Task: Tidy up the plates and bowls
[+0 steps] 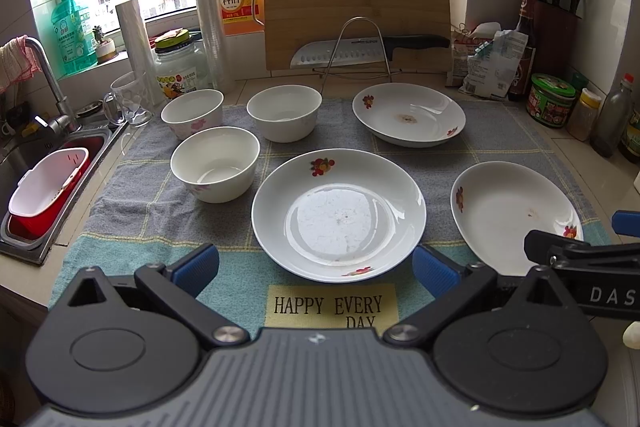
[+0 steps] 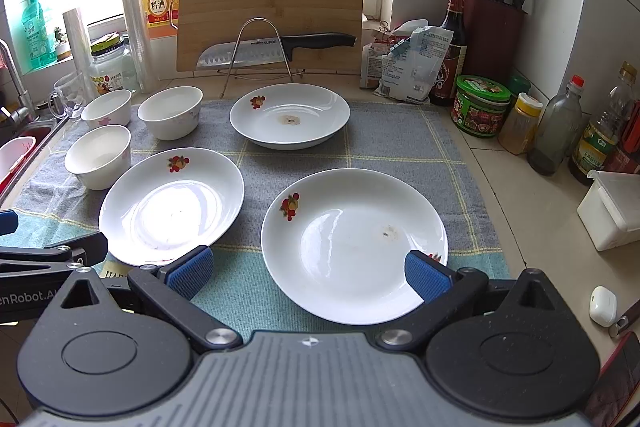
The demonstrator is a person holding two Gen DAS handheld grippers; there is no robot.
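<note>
Left wrist view: left gripper (image 1: pixel 316 267) fingers spread wide, holding nothing, lined up on the middle plate (image 1: pixel 338 215), likely for a rim grab. 3 bowls (image 1: pixel 216 163) sit apart on the towel (image 1: pixel 132 207), nothing stacked.

Right wrist view: right gripper (image 2: pixel 308 273) also wide and empty, over the near edge of the right plate (image 2: pixel 354 245); far plate (image 2: pixel 290 115) sits by the wire rack (image 2: pixel 260 55).

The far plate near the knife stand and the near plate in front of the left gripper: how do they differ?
The far plate has a brownish stain in its centre; the near plate has only faint specks there. The far plate lies behind, close to the knife stand; the near plate lies close to the left gripper, beside a bowl. Both are white, upright, empty, with red flower prints on the rim.
</note>
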